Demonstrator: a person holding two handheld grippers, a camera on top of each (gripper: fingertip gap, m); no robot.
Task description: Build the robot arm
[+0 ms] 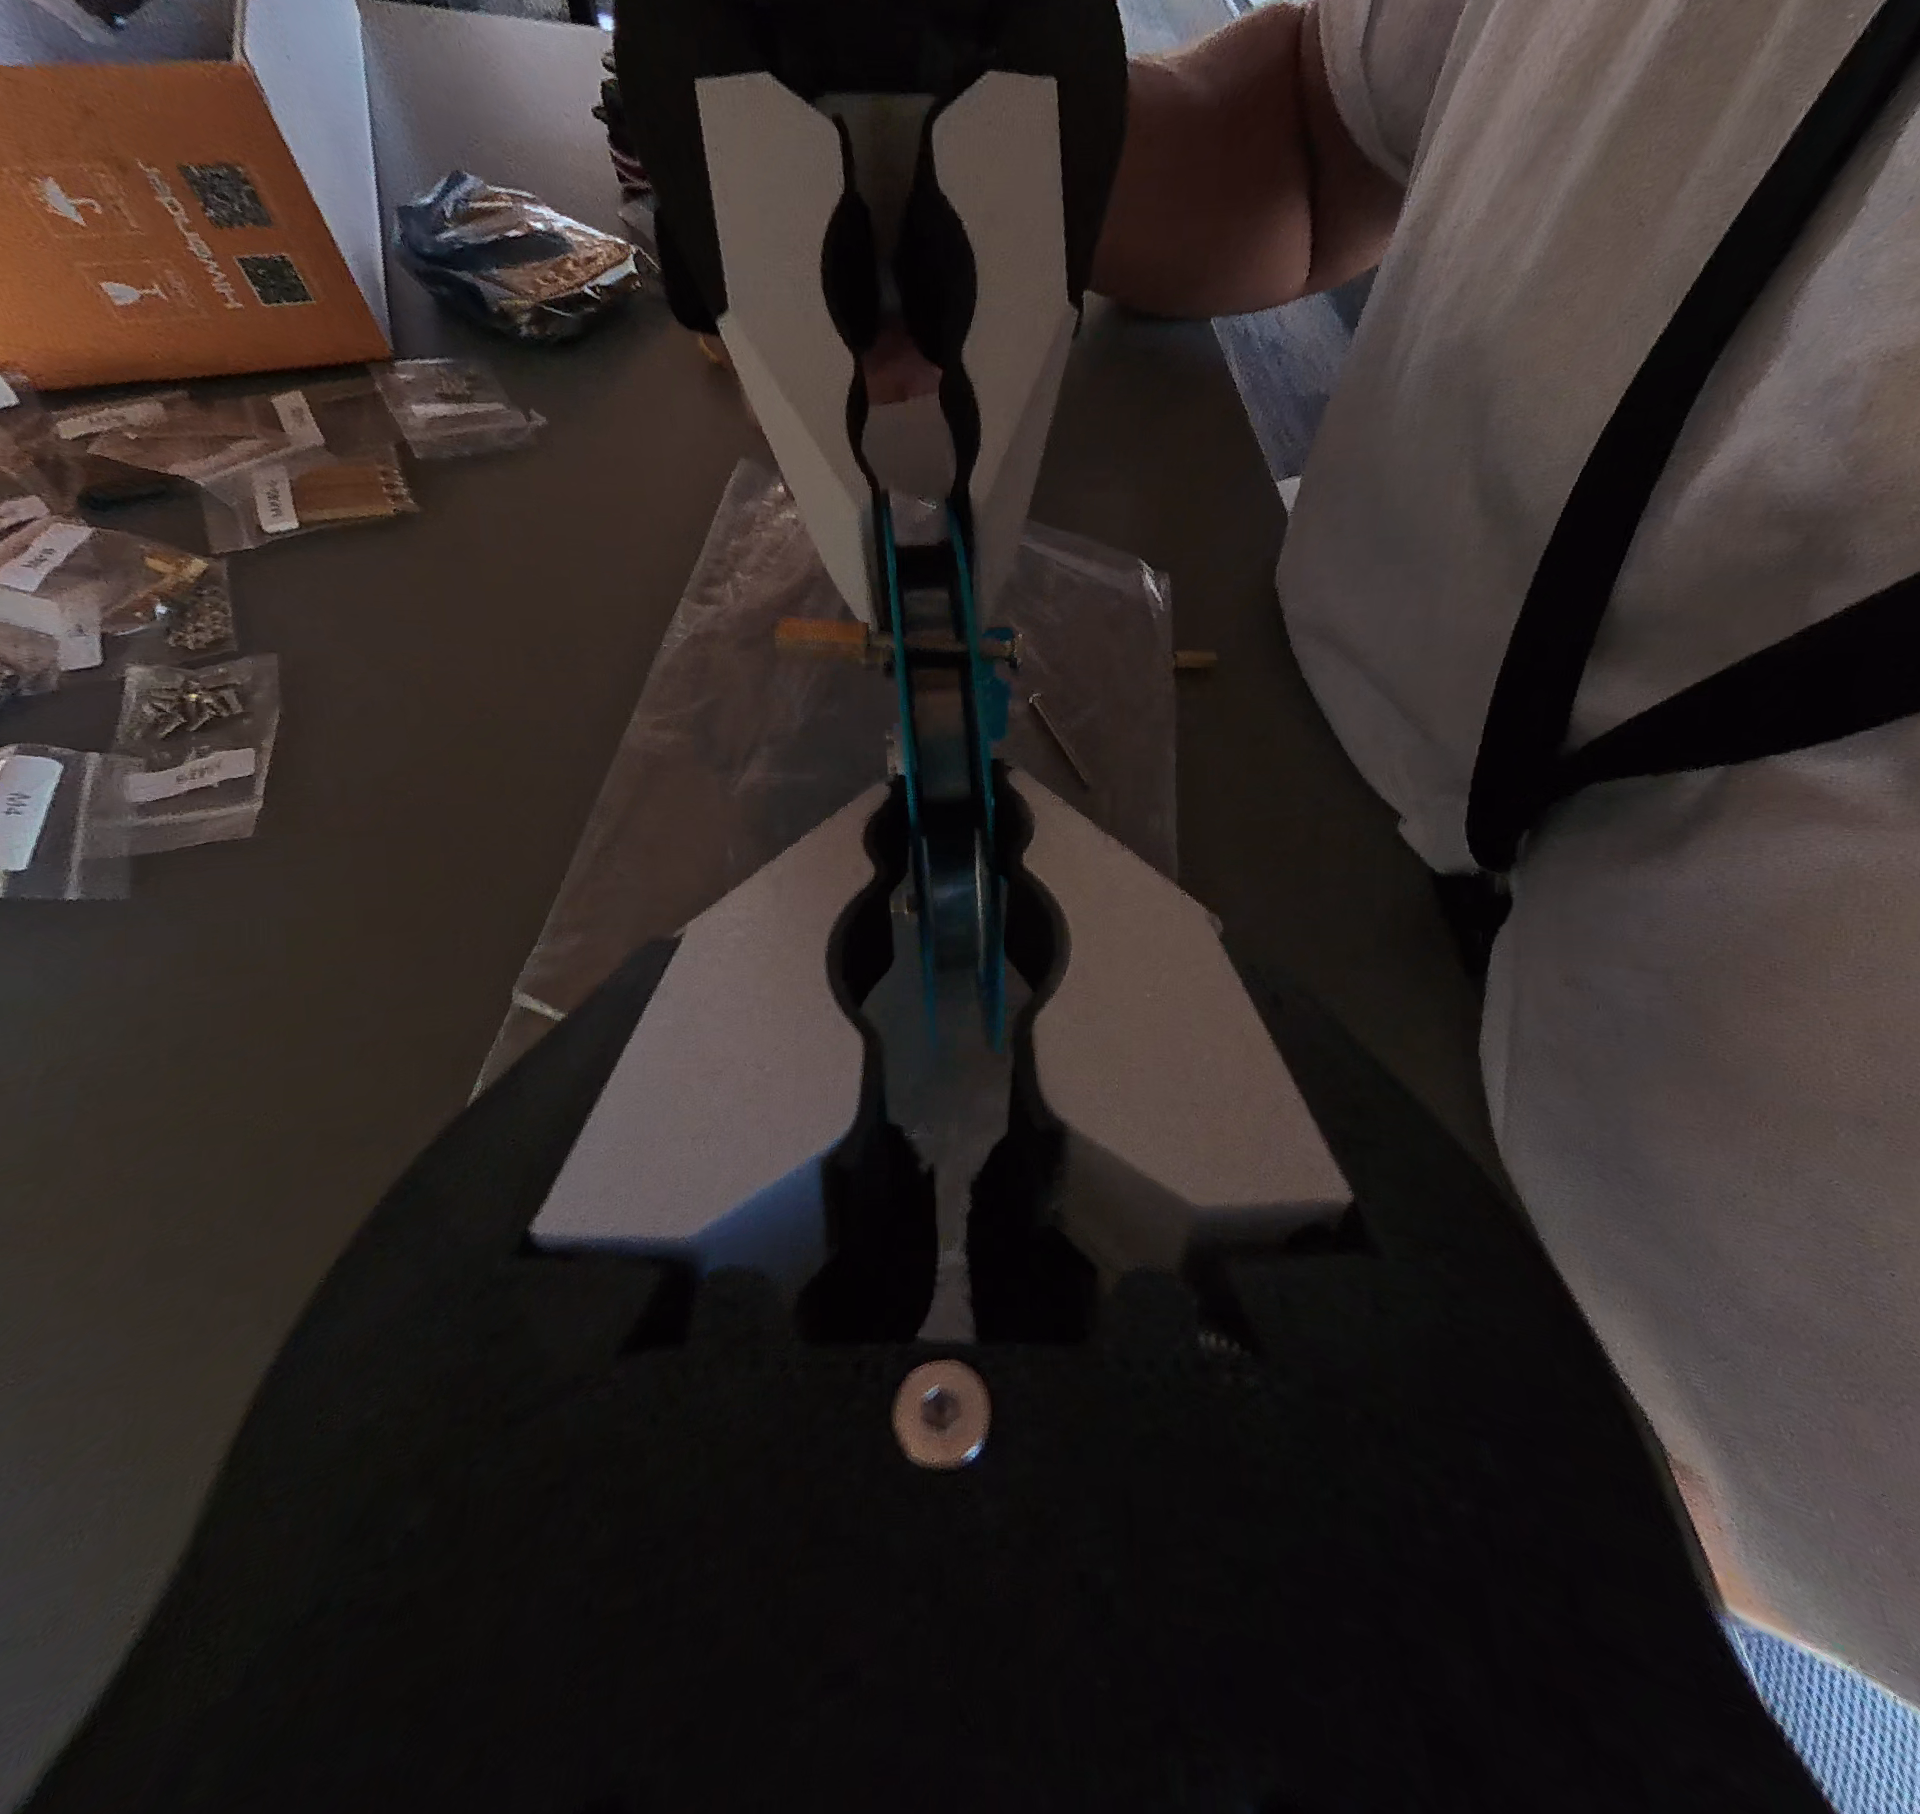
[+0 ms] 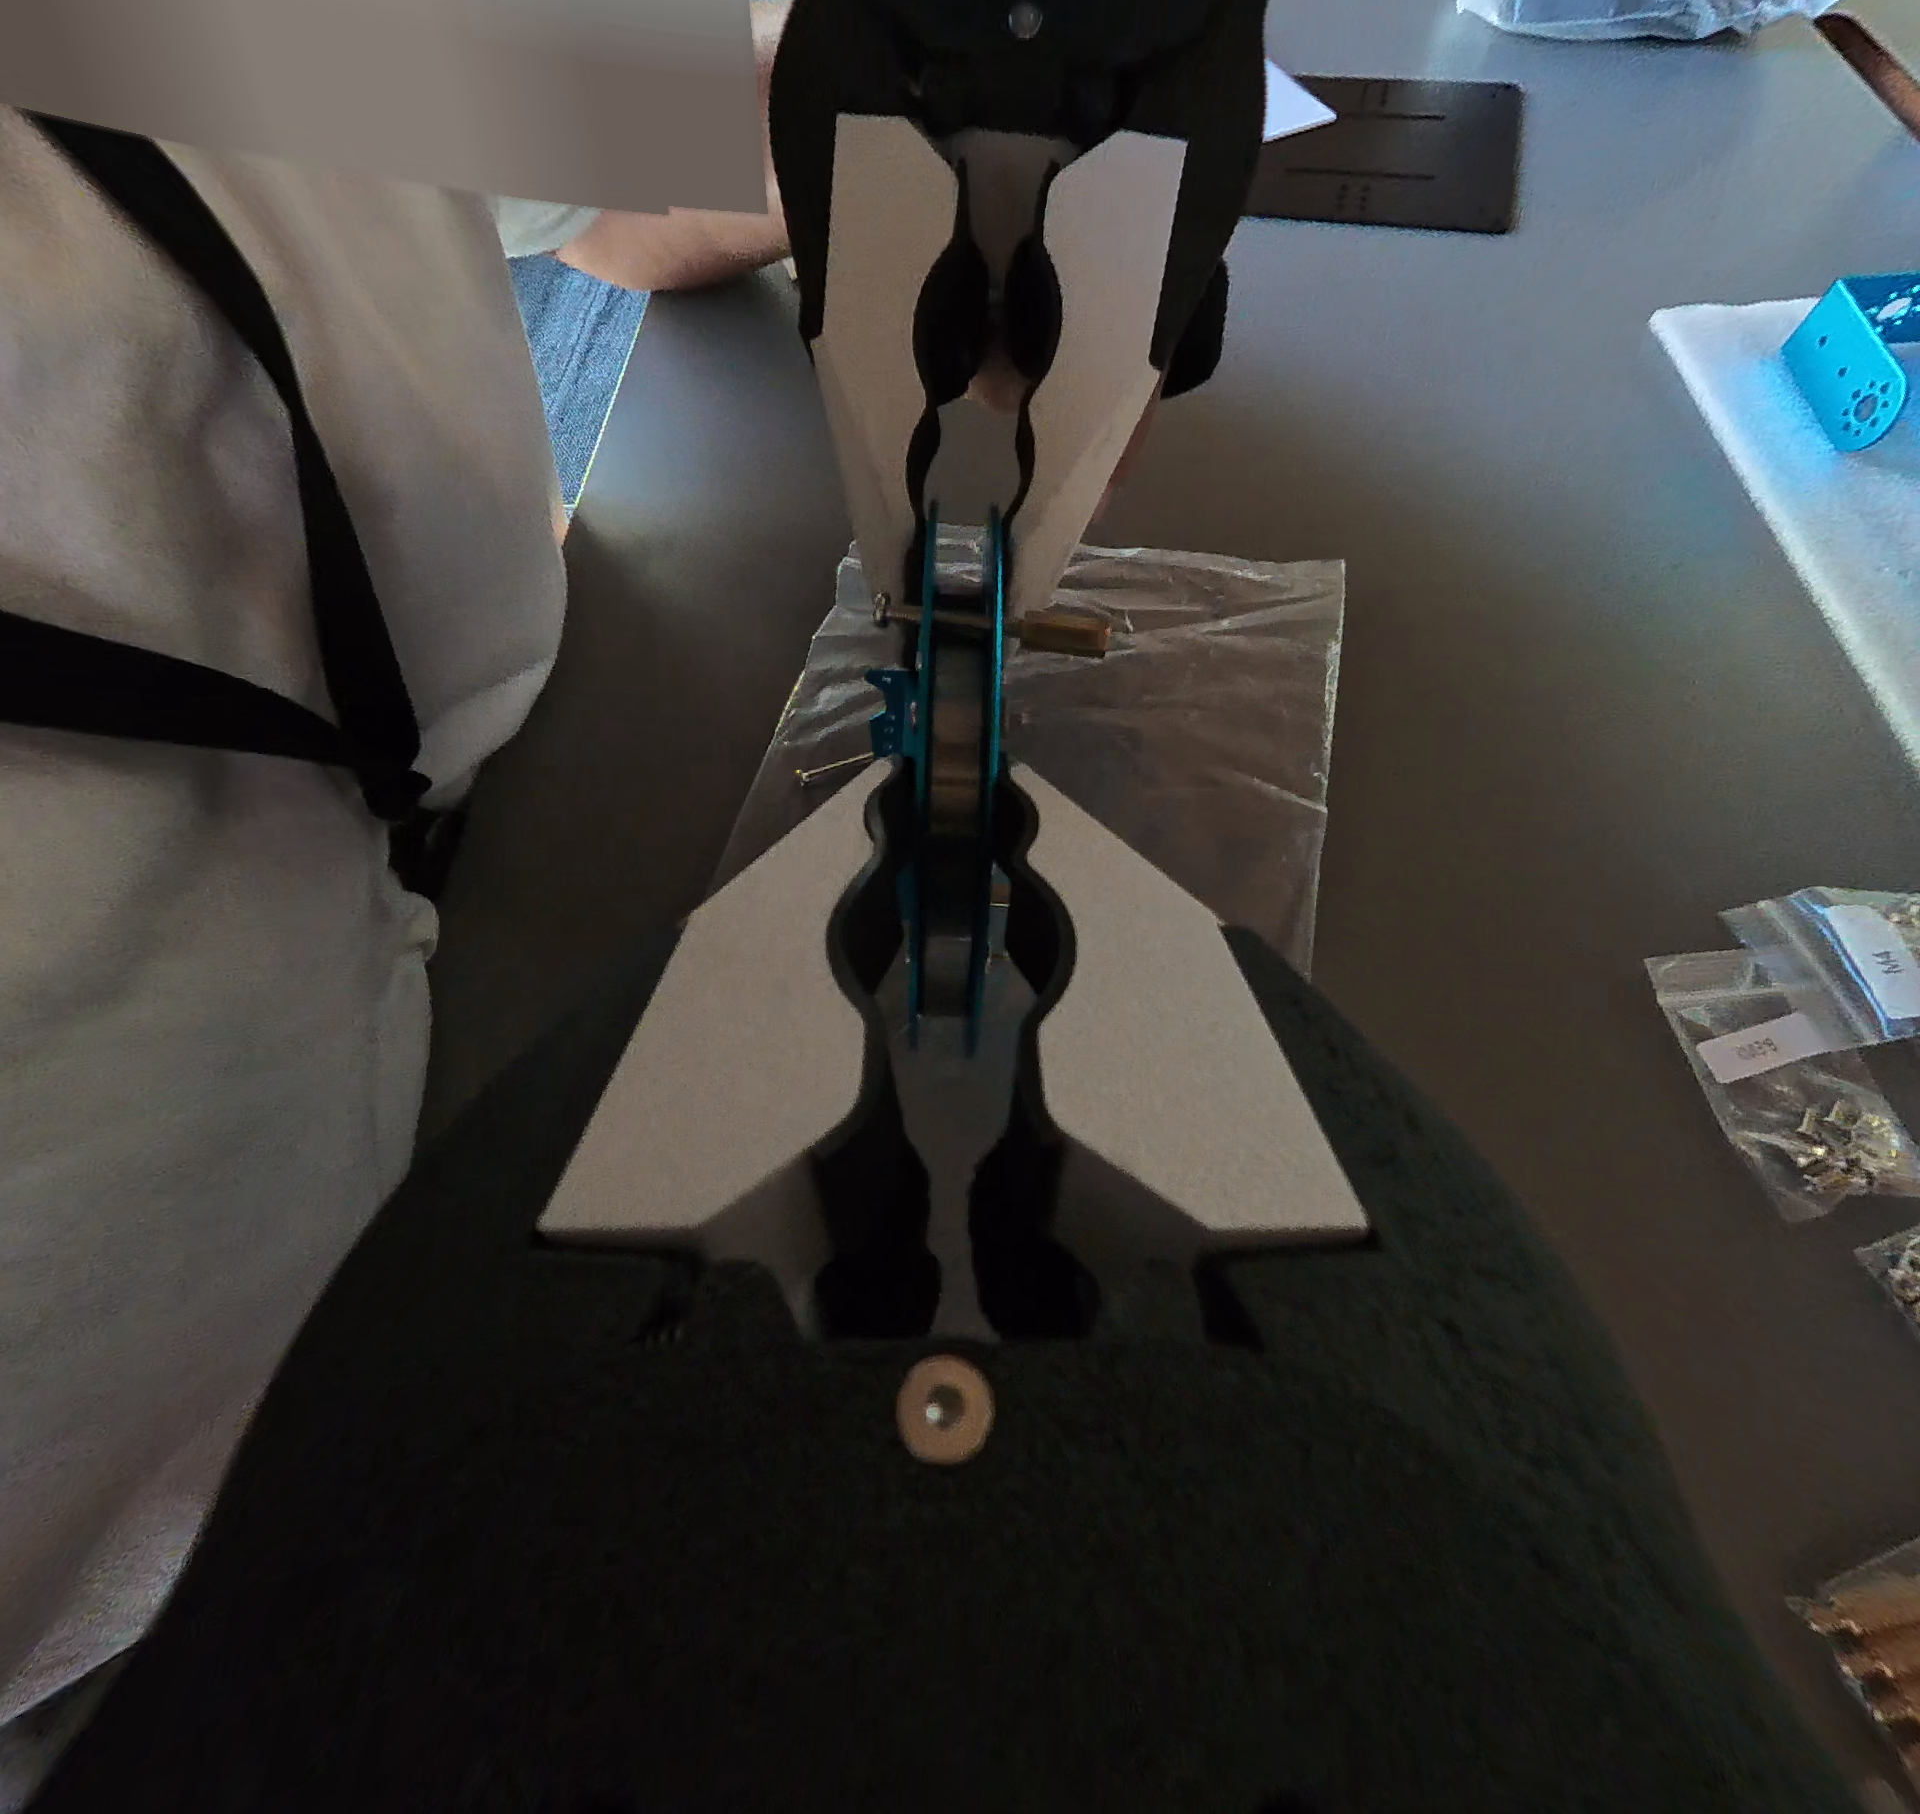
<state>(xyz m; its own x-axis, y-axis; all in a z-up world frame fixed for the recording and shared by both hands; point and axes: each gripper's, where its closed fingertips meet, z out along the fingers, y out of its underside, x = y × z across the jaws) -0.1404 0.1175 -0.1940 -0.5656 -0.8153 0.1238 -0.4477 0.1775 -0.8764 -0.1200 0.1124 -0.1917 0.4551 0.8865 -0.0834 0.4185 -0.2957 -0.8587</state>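
both tongs are clamped on the same thing from opposite ends: a thin blue plate assembly point(image 1: 940, 829), 2 blue plates on edge with a darker part sandwiched between them, held above the worktop point(image 1: 416, 829). left tongs point(image 1: 948, 891) grip its near end in the left wrist view, with the plate edges running back into the wavy gap between the pads; right tongs point(image 2: 951, 891) do the same at the other end, and each pair shows as the far one in the other camera point(image 1: 920, 517) point(image 2: 961, 538). between the 2 pairs of tips a screw point(image 2: 935, 618) passes crosswise through the plates, with a brass standoff point(image 2: 1065, 634) on 1 side and the screw head on the other. a small blue bracket point(image 2: 888, 715) sticks out from 1 plate just below that screw. judgement: with both ends pinched, the grip is best kept square to the plate faces and the 2 tools in line, since any twist of one against the other would rack the plates or slip them along the pads. beneath the assembly lies a clear plastic bag point(image 2: 1174, 704) flat on the worktop, with a loose screw point(image 2: 831, 774) at its edge. off to the side: small bags of hardware point(image 1: 197, 715), an orange box point(image 1: 156, 226), a blue bracket on white paper point(image 2: 1860, 372), a black plate point(image 2: 1392, 154). a person in a white shirt point(image 1: 1662, 414) with black straps is close alongside.
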